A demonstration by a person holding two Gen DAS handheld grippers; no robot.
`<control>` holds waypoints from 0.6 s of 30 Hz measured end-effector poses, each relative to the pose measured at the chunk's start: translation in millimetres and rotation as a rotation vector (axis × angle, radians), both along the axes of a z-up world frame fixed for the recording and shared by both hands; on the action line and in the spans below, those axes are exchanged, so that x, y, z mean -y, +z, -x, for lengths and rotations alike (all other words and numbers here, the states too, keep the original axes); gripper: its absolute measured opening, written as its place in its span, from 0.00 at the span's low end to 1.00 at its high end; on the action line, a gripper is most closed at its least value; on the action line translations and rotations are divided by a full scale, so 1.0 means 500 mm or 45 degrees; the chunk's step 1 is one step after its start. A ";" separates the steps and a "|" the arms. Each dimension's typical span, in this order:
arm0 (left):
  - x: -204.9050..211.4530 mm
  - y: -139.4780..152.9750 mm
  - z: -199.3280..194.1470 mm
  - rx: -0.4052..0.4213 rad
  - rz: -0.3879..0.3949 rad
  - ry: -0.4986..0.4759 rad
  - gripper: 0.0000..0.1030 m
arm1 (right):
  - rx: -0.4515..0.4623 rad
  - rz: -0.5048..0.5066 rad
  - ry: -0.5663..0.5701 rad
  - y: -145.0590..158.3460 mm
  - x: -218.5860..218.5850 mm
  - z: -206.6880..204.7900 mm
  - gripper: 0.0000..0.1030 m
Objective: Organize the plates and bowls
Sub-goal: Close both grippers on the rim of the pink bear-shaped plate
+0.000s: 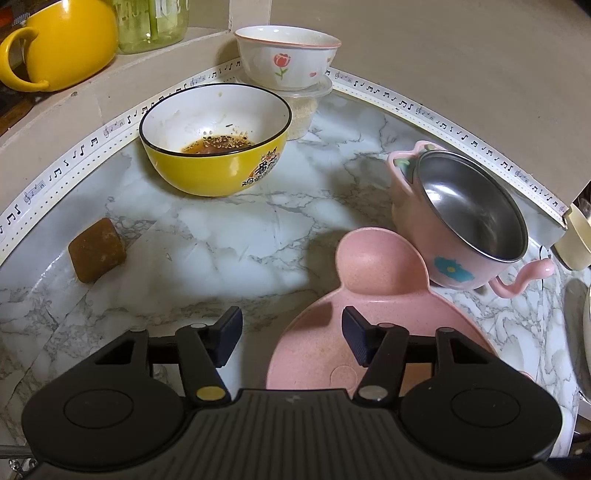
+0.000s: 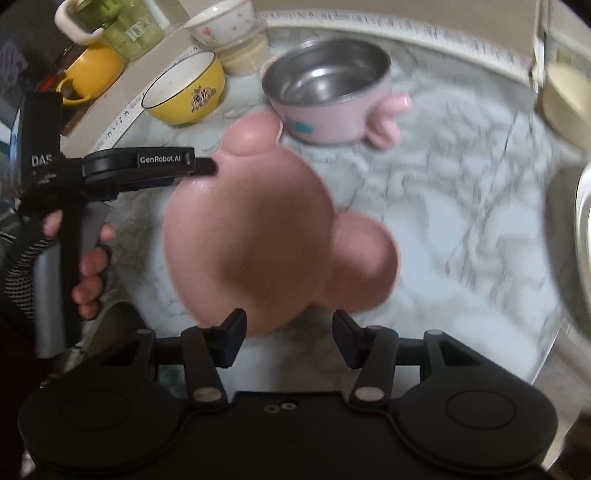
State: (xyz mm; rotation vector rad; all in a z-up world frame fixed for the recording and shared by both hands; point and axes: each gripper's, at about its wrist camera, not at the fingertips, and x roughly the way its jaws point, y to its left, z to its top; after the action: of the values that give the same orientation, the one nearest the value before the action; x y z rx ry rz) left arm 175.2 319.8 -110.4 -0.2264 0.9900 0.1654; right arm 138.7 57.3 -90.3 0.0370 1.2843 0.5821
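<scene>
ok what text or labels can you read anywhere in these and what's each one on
"GenRobot.AI": side of the left gripper, right wrist view.
"DAS": black handle; smaller print below too blurred.
Yellow bowl: Chinese characters, not legible.
Glass jar: pale lettering, cut off, unreadable.
Border tape: music notes only.

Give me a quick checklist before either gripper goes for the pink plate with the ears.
1. Left gripper open: ok, fingers apart, one finger over the pink plate.
2. Right gripper open: ok, plate's near edge sits between its fingers.
3. Plate gripped: not ok, neither gripper is closed on it.
4. Plate free of neighbours: cannot tell, the pink steel-lined bowl stands right at its ear.
5. Yellow bowl ready to stack: not ok, it holds sauce residue.
6. Right view sharp: not ok, motion blur.
</scene>
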 end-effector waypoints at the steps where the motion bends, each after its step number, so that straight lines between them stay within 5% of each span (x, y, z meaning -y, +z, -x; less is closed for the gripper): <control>1: 0.000 -0.002 -0.001 -0.006 -0.002 -0.001 0.57 | -0.020 0.003 -0.006 -0.004 0.001 0.000 0.51; 8: -0.004 -0.008 -0.001 -0.025 0.045 0.003 0.49 | -0.067 -0.004 -0.089 -0.047 -0.004 -0.019 0.41; 11: -0.007 -0.008 0.000 -0.031 0.063 0.014 0.32 | -0.065 -0.045 -0.110 -0.053 -0.001 -0.024 0.35; 18: 0.007 -0.008 0.010 -0.040 0.023 0.020 0.21 | -0.041 -0.062 -0.098 -0.053 0.001 -0.024 0.16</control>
State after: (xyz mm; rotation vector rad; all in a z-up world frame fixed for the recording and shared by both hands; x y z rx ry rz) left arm 170.0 316.2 -114.2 -0.2490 1.0212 0.1746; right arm 150.7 56.8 -116.8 0.1364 1.2943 0.5483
